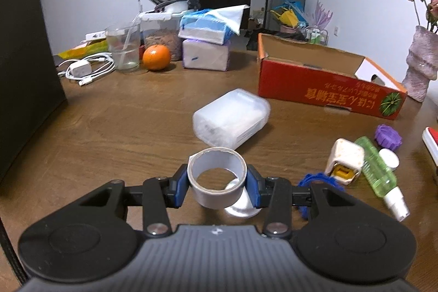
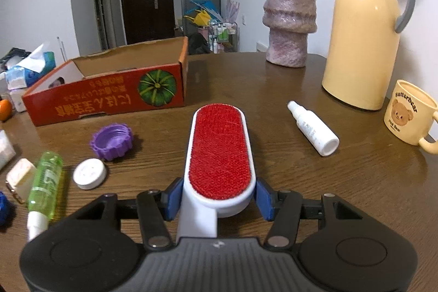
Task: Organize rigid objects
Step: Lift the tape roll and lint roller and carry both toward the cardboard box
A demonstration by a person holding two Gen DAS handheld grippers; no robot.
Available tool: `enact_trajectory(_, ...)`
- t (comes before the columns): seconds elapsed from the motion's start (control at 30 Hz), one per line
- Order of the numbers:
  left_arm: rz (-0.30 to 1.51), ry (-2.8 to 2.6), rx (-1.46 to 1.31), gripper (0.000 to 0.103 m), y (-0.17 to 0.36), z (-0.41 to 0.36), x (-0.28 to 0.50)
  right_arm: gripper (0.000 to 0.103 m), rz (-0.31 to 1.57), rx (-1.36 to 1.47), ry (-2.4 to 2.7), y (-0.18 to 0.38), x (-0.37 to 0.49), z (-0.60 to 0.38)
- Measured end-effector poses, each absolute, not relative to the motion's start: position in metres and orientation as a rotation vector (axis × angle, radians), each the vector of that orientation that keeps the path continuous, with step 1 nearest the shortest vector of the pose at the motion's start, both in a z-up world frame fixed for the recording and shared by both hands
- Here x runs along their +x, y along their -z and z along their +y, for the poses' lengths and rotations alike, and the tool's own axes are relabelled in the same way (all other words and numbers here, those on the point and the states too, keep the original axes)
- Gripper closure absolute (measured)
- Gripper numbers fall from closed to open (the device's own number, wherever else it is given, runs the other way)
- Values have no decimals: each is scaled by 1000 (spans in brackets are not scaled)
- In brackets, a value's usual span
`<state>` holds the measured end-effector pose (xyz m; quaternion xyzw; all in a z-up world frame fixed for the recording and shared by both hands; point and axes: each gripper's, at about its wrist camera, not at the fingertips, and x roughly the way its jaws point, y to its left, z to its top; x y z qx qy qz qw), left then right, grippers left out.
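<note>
In the left wrist view my left gripper (image 1: 218, 184) is shut on a grey tape roll (image 1: 213, 194), held just above the brown table with its hole facing up. A translucent plastic case (image 1: 231, 118) lies beyond it. In the right wrist view a white lint brush with a red pad (image 2: 220, 155) points away from me, and my right gripper (image 2: 219, 196) is shut on it, the blue pads (image 2: 172, 199) against its white sides. The open red cardboard box (image 2: 109, 89) (image 1: 328, 84) stands further back.
Loose on the table are a green spray bottle (image 2: 45, 177), a purple cap (image 2: 112, 141), a white cap (image 2: 89, 173) and a white spray bottle (image 2: 313, 127). A yellow thermos (image 2: 364, 26), a bear mug (image 2: 410, 114) and a vase (image 2: 290, 18) stand to the right. An orange (image 1: 156, 57) and a glass (image 1: 123, 47) sit far left.
</note>
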<state>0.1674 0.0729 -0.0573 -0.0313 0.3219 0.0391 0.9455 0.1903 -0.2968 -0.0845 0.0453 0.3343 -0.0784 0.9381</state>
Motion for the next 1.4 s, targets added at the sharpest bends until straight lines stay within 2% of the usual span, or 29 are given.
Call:
enact_trajectory(0.77,562,50,-61,60,6,-6,212,49,576,85,-2,35,206,-249)
enact_trajectory(1.4,529,7,-82,60,-7,-37,281,49,526,81,-61,16,261,-217)
